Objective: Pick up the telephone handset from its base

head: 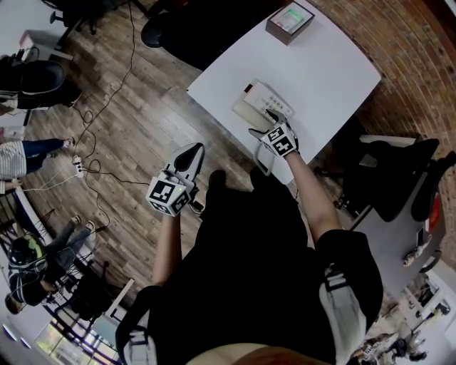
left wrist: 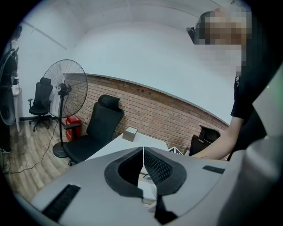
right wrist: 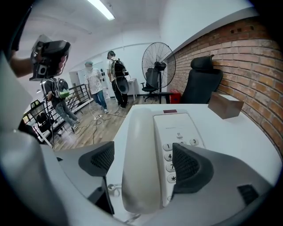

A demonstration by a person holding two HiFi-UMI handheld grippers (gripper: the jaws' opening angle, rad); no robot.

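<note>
A cream desk telephone (head: 258, 101) sits near the front edge of the white table (head: 335, 64). Its handset (right wrist: 140, 159) rests in the cradle along the left side of the base (right wrist: 180, 126), beside the keypad. My right gripper (right wrist: 143, 162) is lowered over the handset's near end. Its jaws stand open on either side of it, with a gap showing at the left pad (right wrist: 99, 160). In the head view the right gripper (head: 265, 122) is at the phone's near edge. My left gripper (head: 187, 158) hangs off the table over the wooden floor; in its own view, the left gripper (left wrist: 143, 152) is shut and empty.
A small box (head: 290, 20) stands at the table's far end. Black office chairs (head: 399, 178) flank the table by the brick wall. A standing fan (right wrist: 158, 66) and people (right wrist: 95, 86) are farther off on the floor. The phone cord (right wrist: 111, 190) curls at the table edge.
</note>
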